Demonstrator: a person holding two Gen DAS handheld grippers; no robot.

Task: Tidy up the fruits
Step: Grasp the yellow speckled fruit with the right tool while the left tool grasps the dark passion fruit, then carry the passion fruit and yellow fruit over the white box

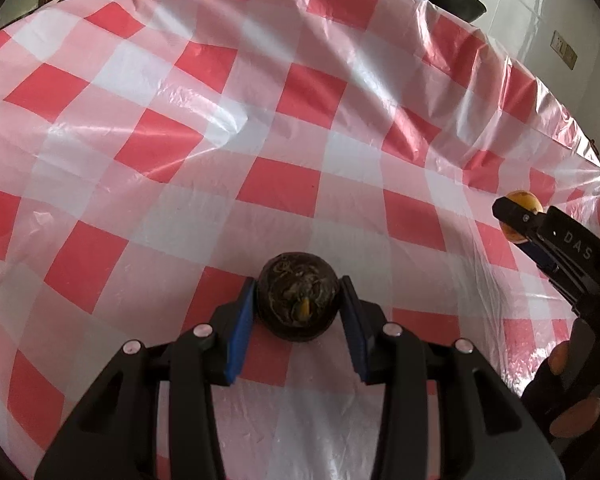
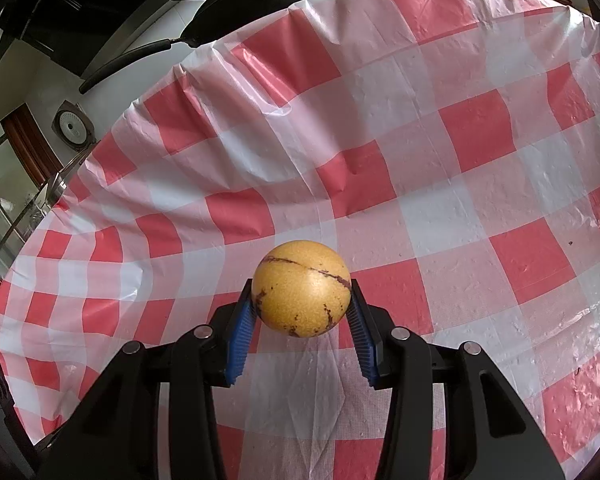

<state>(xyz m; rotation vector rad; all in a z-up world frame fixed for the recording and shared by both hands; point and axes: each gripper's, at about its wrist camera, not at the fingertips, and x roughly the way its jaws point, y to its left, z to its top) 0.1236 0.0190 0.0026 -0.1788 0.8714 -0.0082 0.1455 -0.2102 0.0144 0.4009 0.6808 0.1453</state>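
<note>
Fruit held in each gripper above a table under a red-and-white checked plastic cloth. Left gripper: blue pads closed against the sides of a dark, round, wrinkled fruit, whose yellowish torn spot faces the camera; the fruit is near-spherical, so no long axis can be told. Right gripper: pads pressed on a yellow round fruit with brown streaks, one streak running across its upper face; again no long axis. In the left wrist view the right gripper stands well to the right, near the cloth's right edge. Cloth ahead of both grippers lies bare and creased up to its far edge, beyond which a dark pan sits.
</note>
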